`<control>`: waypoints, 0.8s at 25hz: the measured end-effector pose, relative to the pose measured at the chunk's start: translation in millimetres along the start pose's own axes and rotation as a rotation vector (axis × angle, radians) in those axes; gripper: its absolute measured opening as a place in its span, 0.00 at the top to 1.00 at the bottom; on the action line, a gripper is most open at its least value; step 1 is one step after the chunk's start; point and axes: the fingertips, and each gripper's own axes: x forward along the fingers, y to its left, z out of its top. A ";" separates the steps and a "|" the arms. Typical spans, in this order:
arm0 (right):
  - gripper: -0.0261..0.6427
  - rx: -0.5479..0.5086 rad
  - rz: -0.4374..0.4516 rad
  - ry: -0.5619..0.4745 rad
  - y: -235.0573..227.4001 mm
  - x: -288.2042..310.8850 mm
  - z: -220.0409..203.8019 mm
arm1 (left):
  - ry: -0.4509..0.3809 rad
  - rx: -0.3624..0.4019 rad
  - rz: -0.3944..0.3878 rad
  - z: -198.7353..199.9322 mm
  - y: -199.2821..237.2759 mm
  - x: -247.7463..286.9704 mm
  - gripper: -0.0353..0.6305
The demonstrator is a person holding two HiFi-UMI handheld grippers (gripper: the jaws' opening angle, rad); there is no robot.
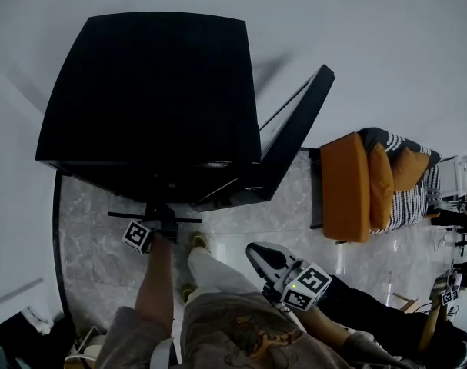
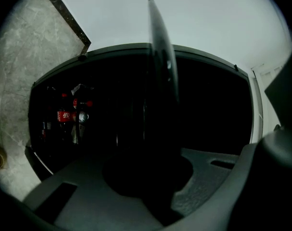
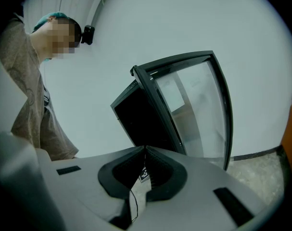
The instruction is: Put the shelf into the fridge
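Note:
The black fridge (image 1: 152, 91) stands below me with its glass door (image 1: 298, 125) swung open to the right. My left gripper (image 1: 160, 217) is at the fridge's front opening, shut on the thin shelf (image 1: 188, 220), which shows edge-on as a dark line. In the left gripper view the shelf (image 2: 160, 57) rises edge-on from the jaws in front of the dark fridge interior (image 2: 213, 109). My right gripper (image 1: 254, 250) hangs lower right, away from the fridge, shut with nothing in it. Its view shows the closed jaws (image 3: 146, 152) below the open door (image 3: 194, 109).
Red drink cans (image 2: 69, 114) sit inside the fridge at the left. An orange seat (image 1: 348, 187) with a striped cushion (image 1: 406, 198) stands right of the door. Marble floor (image 1: 271, 214) lies between them. A white wall is behind the fridge.

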 end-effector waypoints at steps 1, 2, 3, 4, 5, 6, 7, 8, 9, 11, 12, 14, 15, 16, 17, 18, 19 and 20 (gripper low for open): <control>0.93 0.000 -0.002 -0.001 0.2 -0.8 -0.7 | -0.003 -0.001 -0.002 0.1 0.1 3.6 0.92; 0.93 0.001 -0.006 -0.003 0.0 -1.9 -1.3 | -0.006 -0.001 -0.006 0.0 0.0 7.2 0.92; 0.93 0.001 -0.012 -0.006 -0.6 -3.1 -1.9 | -0.010 -0.003 -0.012 -0.2 -0.1 10.7 0.92; 0.93 0.001 -0.017 -0.008 -1.0 -4.2 -2.4 | -0.014 -0.005 -0.017 -0.5 -0.3 13.8 0.92; 0.93 0.002 -0.021 -0.010 -1.2 -5.2 -2.7 | -0.018 -0.007 -0.022 -0.7 -0.6 16.5 0.92; 0.93 0.004 -0.024 -0.011 -1.2 -5.9 -3.1 | -0.022 -0.009 -0.026 -0.7 -0.8 18.8 0.92; 0.93 0.007 -0.027 -0.010 -1.2 -6.5 -3.8 | -0.025 -0.011 -0.029 -0.6 -0.9 20.8 0.92; 0.93 0.010 -0.029 -0.008 -1.4 -7.0 -4.8 | -0.026 -0.012 -0.030 -0.4 -0.7 22.7 0.92; 0.93 0.012 -0.031 -0.007 -1.8 -7.5 -5.8 | -0.027 -0.011 -0.032 -0.2 -0.1 24.6 0.92; 0.93 0.014 -0.034 -0.003 -3.1 -8.3 -7.5 | -0.030 -0.009 -0.037 0.3 1.2 29.1 0.92; 0.93 0.016 -0.035 0.000 -3.7 -8.5 -8.1 | -0.031 -0.007 -0.041 0.6 1.7 31.9 0.92; 0.93 0.018 -0.034 0.003 -4.0 -8.5 -8.4 | -0.035 -0.001 -0.044 1.8 3.3 37.6 0.92; 0.93 0.017 -0.032 0.003 -3.6 -8.2 -8.0 | -0.038 0.002 -0.043 3.0 4.3 40.4 0.92; 0.93 0.017 -0.031 0.002 -3.2 -8.0 -7.4 | -0.042 0.002 -0.044 4.4 4.5 43.3 0.92; 0.93 0.018 -0.030 0.000 -3.0 -8.0 -6.6 | -0.047 0.001 -0.048 5.6 3.9 46.4 0.92; 0.93 0.019 -0.030 -0.002 -3.3 -8.3 -6.1 | -0.053 0.001 -0.052 6.9 3.4 49.7 0.92; 0.93 0.021 -0.031 -0.003 -4.0 -8.7 -5.9 | -0.057 0.003 -0.054 8.2 3.3 53.0 0.92; 0.93 0.022 -0.031 -0.003 -5.1 -9.2 -6.1 | -0.061 0.006 -0.054 9.4 3.5 56.3 0.92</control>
